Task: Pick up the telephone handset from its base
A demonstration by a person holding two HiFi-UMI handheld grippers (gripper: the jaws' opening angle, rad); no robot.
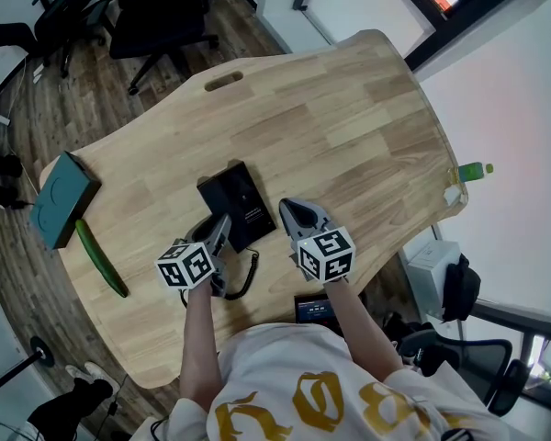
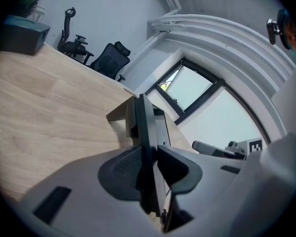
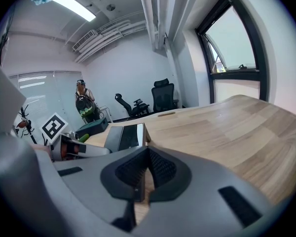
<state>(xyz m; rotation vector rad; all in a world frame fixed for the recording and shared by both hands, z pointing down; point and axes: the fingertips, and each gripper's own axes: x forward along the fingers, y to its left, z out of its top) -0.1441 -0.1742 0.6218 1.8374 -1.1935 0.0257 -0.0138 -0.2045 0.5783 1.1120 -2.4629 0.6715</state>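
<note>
Telephone handset (image 2: 143, 127): black, seen edge-on in the left gripper view; it stands between the left gripper's jaws; in the head view it is mostly hidden under that gripper, at the 7 o'clock corner of the base; whether it has left the base cannot be told
Left gripper (image 1: 222, 226): points toward 1 o'clock in the head view; jaws clamped on the handset, one dark pad (image 2: 123, 169) against each side
Telephone base (image 1: 239, 202): black, flat on the table, its long side running from 11 to 5 o'clock
Coiled cord (image 1: 246, 278): black; curls at 6 o'clock of the base, just beside the left gripper
Right gripper (image 3: 148, 154): at 4 o'clock of the base, near it but apart from it; jaws together at the tips, nothing between them; bare wood shows beyond
Table (image 1: 349, 127): light wood with a curved edge; a slot cut near its far rim at 12 o'clock
Cucumber (image 1: 101, 258): green; lies on the table at 8 o'clock of the base, well apart from it
Teal box (image 1: 62, 200): at 9 o'clock, on the table's edge, just beyond the cucumber's upper end
Green bottle (image 1: 473, 170): at 3 o'clock, by the table's far right edge
Office chairs (image 1: 161, 16): black; on the wood floor past the table at 11 o'clock
</note>
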